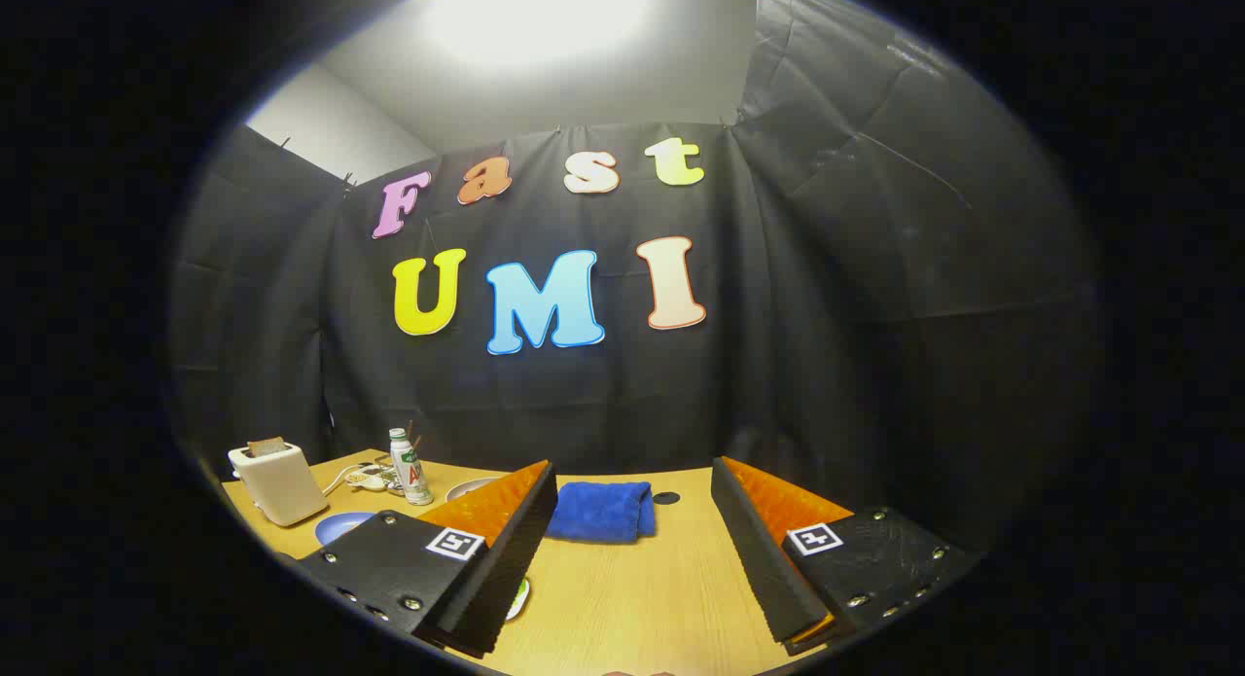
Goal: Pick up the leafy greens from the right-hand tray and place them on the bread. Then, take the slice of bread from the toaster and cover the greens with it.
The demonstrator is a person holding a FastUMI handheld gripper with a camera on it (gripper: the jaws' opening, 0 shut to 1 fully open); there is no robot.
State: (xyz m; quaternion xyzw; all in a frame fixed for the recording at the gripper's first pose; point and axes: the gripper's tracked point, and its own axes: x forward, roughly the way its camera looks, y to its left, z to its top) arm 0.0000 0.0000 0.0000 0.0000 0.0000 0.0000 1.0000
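Booth: black cloth wall (622,404) behind, bright ceiling light (540,15) above. Wooden desk (642,598) runs from under the fingers to the wall.

Blue folded towel (600,510) lies flat on the desk, beyond the fingers and in line with the gap between them. A small dark round hole (666,498) in the desk sits just beside the towel, toward the right finger.

White toaster (280,481) stands well beyond the left finger, out to its outer side. A slice of bread (266,446) stands upright in its slot, top edge protruding. Blue plate (340,527) lies on the desk just beside the toaster, partly hidden by the left finger; contents cannot be told. Another pale dish (469,486) shows just past the left fingertip, contents hidden.

White bottle with green cap (408,467) stands upright between toaster and left finger, with small cluttered items (368,479) beside it, too small to identify.

Gripper (632,486): fingers spread wide apart, released, nothing between them, touching nothing. A white-and-green edge (522,598) peeks out beneath the left finger; whether it is the greens cannot be told.
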